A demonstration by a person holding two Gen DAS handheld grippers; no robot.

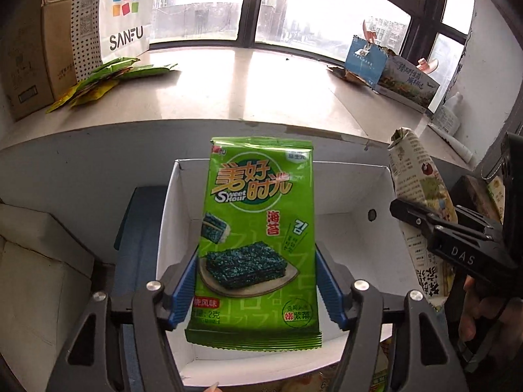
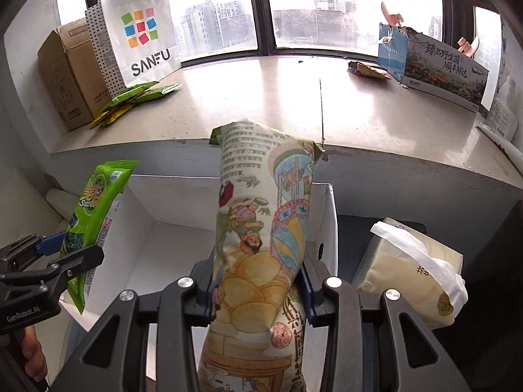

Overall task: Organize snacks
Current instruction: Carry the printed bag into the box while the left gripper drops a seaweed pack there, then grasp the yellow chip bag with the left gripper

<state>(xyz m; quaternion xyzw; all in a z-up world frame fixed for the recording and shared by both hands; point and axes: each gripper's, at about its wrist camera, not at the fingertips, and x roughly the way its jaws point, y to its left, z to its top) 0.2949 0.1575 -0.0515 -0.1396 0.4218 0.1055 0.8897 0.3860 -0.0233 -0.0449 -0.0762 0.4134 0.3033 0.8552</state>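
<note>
My left gripper (image 1: pixel 256 281) is shut on a green seaweed snack packet (image 1: pixel 258 228), held upright above an open white box (image 1: pixel 346 196). My right gripper (image 2: pixel 258 287) is shut on a cream illustrated snack bag (image 2: pixel 261 228), held upright over the same white box (image 2: pixel 157 238). In the left wrist view the right gripper (image 1: pixel 421 219) and its bag (image 1: pixel 415 179) are at the right. In the right wrist view the left gripper (image 2: pixel 65 254) and the green packet (image 2: pixel 94 209) are at the left.
A window ledge (image 1: pixel 245 85) runs behind the box. On it are a pile of green and yellow packets (image 1: pixel 104 81), a SANFU paper bag (image 1: pixel 127 13), a cardboard box (image 1: pixel 29 55) and a printed carton (image 1: pixel 392 72). A tissue pack (image 2: pixel 412 268) lies right of the white box.
</note>
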